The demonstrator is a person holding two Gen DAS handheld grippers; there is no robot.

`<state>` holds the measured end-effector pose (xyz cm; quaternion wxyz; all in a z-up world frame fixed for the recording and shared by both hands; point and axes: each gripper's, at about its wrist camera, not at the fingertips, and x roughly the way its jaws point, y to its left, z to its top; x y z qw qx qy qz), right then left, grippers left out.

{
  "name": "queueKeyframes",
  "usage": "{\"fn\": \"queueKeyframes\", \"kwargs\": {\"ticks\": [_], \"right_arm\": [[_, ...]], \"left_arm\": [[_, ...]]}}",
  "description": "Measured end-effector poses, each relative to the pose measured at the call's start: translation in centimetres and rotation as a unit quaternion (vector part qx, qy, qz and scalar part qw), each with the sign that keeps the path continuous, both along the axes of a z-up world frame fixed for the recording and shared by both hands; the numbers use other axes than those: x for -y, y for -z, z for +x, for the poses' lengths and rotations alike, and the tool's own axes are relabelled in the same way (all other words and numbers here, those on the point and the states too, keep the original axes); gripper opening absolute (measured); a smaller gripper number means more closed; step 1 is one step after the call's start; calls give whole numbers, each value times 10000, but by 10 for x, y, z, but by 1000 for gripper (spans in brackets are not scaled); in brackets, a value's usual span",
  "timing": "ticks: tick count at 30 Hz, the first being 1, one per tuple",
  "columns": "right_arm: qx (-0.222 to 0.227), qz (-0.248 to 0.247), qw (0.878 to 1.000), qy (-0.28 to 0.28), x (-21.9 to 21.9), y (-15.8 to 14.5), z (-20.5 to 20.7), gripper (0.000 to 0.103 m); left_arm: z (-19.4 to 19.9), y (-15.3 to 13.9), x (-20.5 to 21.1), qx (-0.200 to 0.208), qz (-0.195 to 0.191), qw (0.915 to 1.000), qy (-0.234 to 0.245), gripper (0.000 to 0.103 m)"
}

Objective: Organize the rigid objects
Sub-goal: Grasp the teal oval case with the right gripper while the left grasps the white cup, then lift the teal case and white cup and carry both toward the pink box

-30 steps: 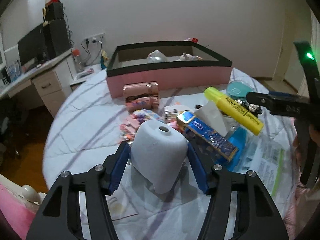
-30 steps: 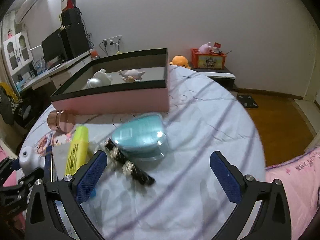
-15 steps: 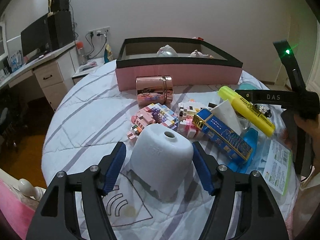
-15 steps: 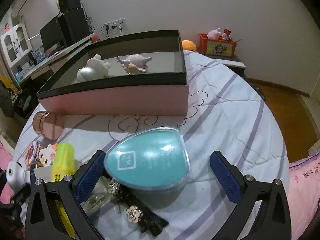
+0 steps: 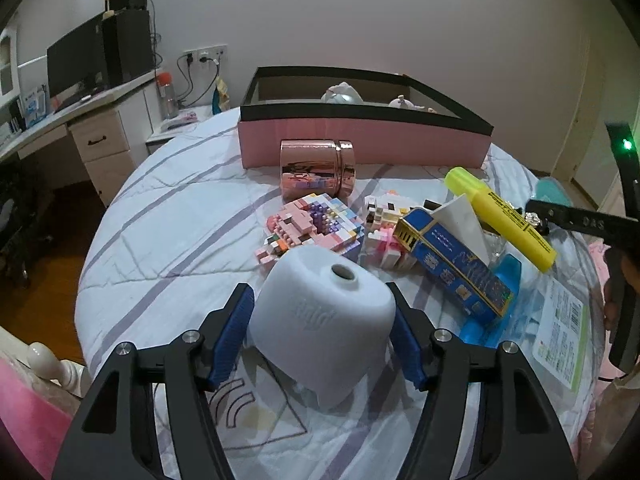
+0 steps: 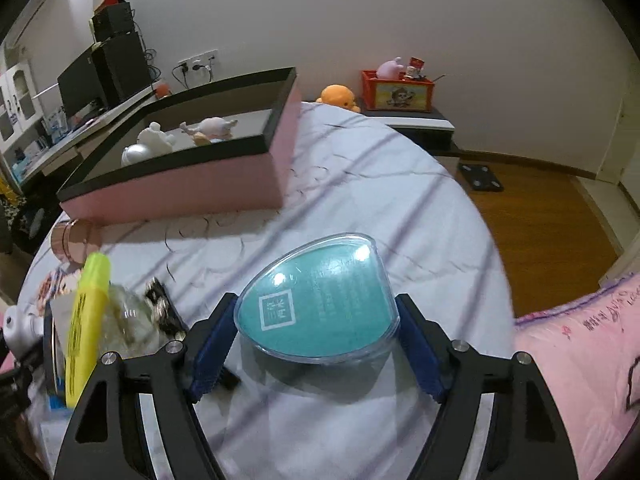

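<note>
My left gripper [image 5: 320, 338] is shut on a white plastic block with a round hole [image 5: 322, 316] and holds it above the bed. My right gripper [image 6: 316, 354] has closed on a teal heart-shaped case in clear plastic [image 6: 318, 304]; both pads touch its sides. The pink box with a black rim [image 5: 360, 146] stands at the back of the bed and holds several small figures; it also shows in the right wrist view [image 6: 180, 192].
On the quilt lie a rose-gold tin [image 5: 316, 168], brick models [image 5: 316, 224], a blue carton [image 5: 452, 266], a yellow highlighter [image 5: 500, 216] and a printed packet [image 5: 560, 328]. A black hair clip [image 6: 162, 312] lies left of the case. A desk [image 5: 60, 128] stands far left.
The right gripper moved forward over the teal case and its fingers closed from wide open onto it. The left gripper rose and drew back a little with the white block.
</note>
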<state>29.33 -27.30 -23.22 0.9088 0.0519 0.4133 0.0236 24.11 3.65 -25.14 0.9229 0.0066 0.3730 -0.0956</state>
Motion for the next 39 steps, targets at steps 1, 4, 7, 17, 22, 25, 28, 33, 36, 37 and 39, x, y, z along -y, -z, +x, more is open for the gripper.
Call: {"fn": "queueKeyframes", "kwargs": {"ticks": [1,4,7,17,22,25,28,33,36,37,39], "right_arm": [[-18,-8,10000,27,2,0,-7,78],[14,-50,10000,70,6,1,-16,78],[51,27,10000,70,10,3,-11,78],[152,133,9998,57,16,8,-4,76],[316,186,9993,91,16,0,-15,75],[412,184,9989,79,15,-8,-23,75],[514,214,9985,-13,9,-17,-30,75],[736,246,9966,-267,-7,-36,-42,75],[853,276,9950,-433,-19,-45,-48,75],[903,288,9943,-484,-24,-48,-51,75],[1051,320,9922,-582,-34,-59,-56,75]], "left_arm": [[-2,-1,-1,10,-1,10000,4,63],[-2,-1,-5,-5,-60,10000,-25,62],[1,2,-4,-38,-28,10000,-43,62],[-2,-4,-5,51,-111,9999,-59,56],[-7,-15,-4,190,-192,9996,-10,56],[-9,-20,-4,227,-249,9994,7,56],[-12,-28,0,300,-256,9992,66,56],[-17,-44,7,502,-293,9982,146,56],[-18,-56,11,629,-317,9974,174,56],[-19,-62,13,704,-333,9968,179,56],[-19,-71,16,831,-324,9959,164,56]]}}
